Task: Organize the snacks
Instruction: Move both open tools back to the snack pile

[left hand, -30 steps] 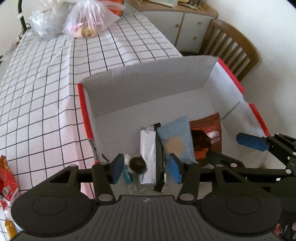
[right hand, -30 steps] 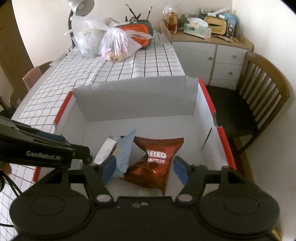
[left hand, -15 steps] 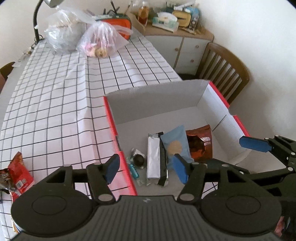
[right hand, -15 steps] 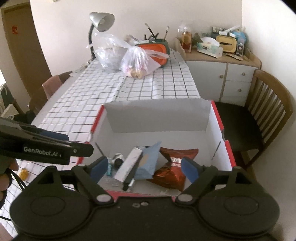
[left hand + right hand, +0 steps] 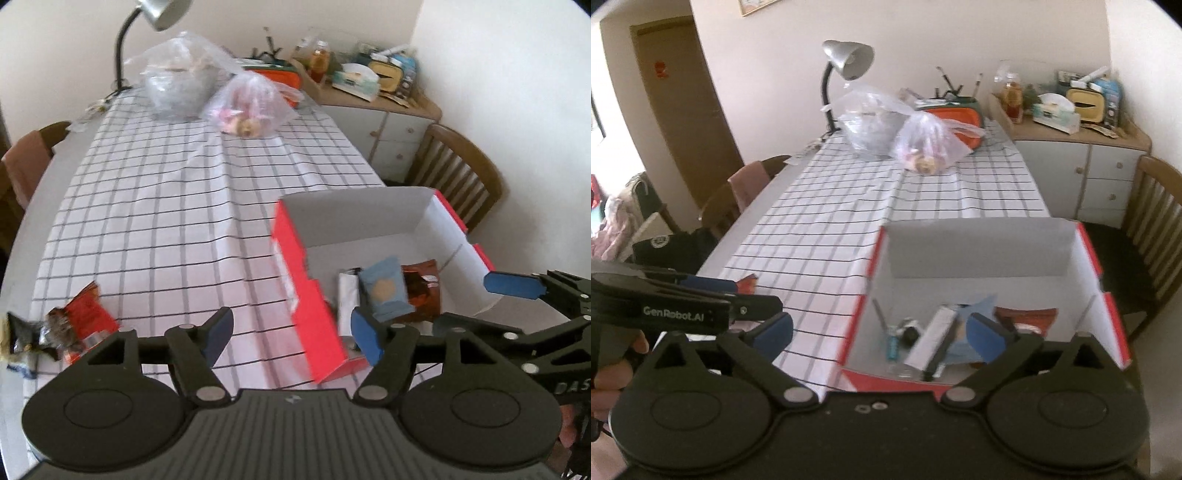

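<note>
A red and white cardboard box point(image 5: 295, 258) stands on the checked tablecloth. Inside it lie a white packet point(image 5: 347, 295), a blue packet point(image 5: 384, 291) and a brown cookie packet point(image 5: 423, 291). Loose red and dark snack wrappers point(image 5: 83, 317) lie on the table at the near left. My left gripper point(image 5: 291, 334) hovers over the box's near left corner, its jaws opening with nothing between them. My right gripper point(image 5: 881, 332) hangs above the box's point(image 5: 1086, 254) near edge, jaws opening wide and empty. Its blue fingertip point(image 5: 511, 286) shows at the right of the left wrist view.
Two filled plastic bags point(image 5: 243, 107) and a desk lamp point(image 5: 846, 62) stand at the table's far end. A wooden chair point(image 5: 461, 177) and a cluttered sideboard point(image 5: 388, 122) are right of the box. Another chair point(image 5: 746, 184) is at the left. A hand point(image 5: 613, 369) holds the left gripper.
Both grippers have risen and drawn back from inside the box, and their jaws have widened. The left wrist view has swung left, bringing the loose wrappers into sight.
</note>
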Available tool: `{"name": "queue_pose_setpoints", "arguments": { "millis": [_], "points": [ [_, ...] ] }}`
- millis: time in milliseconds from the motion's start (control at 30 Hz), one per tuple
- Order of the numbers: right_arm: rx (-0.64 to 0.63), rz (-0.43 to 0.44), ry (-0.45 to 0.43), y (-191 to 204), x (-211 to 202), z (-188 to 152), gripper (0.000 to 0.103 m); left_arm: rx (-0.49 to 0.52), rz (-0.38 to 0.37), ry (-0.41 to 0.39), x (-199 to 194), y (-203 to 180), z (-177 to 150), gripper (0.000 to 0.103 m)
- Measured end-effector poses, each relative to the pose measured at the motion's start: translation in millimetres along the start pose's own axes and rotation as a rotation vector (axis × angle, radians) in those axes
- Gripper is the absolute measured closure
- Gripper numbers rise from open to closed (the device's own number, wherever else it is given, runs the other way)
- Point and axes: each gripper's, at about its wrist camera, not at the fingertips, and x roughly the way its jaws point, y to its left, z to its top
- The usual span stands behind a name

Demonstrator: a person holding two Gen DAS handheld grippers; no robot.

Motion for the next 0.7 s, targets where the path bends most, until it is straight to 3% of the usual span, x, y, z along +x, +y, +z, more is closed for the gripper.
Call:
{"name": "queue_pose_setpoints", "arguments": {
  "millis": [333, 700],
  "points": [
    [-0.034, 0.074, 0.048, 58.6, 28.8, -6.8, 0.0, -0.114, 0.049, -0.004, -23.5, 78.0, -21.7, 0.029],
    [-0.09, 0.149, 0.123, 130.4, 66.1, -17.7, 0.0, -0.204, 0.155, -0.004, -46.5, 168.8, -40.5, 0.029]
  ]
}}
